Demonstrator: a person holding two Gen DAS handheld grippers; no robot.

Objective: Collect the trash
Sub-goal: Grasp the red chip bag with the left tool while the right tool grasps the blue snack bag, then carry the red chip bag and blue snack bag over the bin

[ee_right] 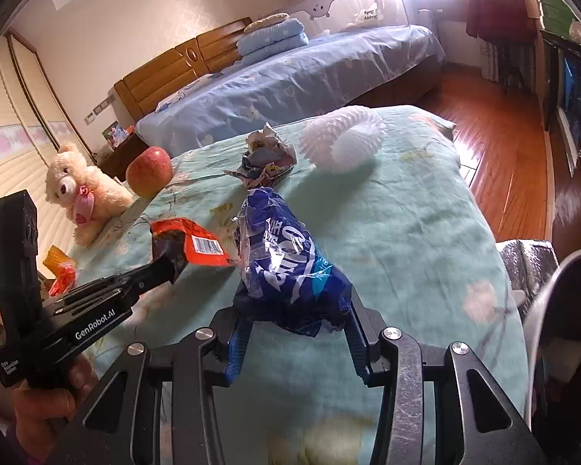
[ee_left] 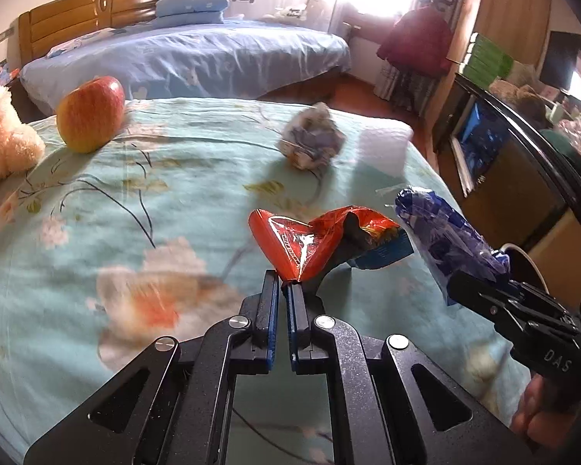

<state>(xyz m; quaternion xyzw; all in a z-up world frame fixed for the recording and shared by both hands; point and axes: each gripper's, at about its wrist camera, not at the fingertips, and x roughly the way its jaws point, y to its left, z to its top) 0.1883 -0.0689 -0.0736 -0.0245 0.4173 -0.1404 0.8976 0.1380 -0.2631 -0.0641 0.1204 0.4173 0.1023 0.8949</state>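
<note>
Left gripper [ee_left: 284, 283] clamped shut on the bottom corner of a red wrapper [ee_left: 310, 244], held just above the green floral bedspread [ee_left: 97, 209]. Wrapper fanned up and away from the jaws, long axis slanting toward the right, open torn end pointing at the blue bag [ee_left: 445, 236]. Seen from the right wrist, the same red wrapper [ee_right: 197, 246] showed a barcode and lay roughly level, tip toward the bag.

Right gripper [ee_right: 296, 333] half closed around the bunched lower end of the blue bag [ee_right: 286, 263], both pads pressed into the plastic. Bag stood up from the jaws, long axis running away from the camera, leaning slightly left.

Farther back on the bedspread: crumpled paper [ee_right: 267, 155], white spiky ring [ee_right: 341, 139], apple [ee_right: 149, 170], teddy bear [ee_right: 81, 193].
</note>
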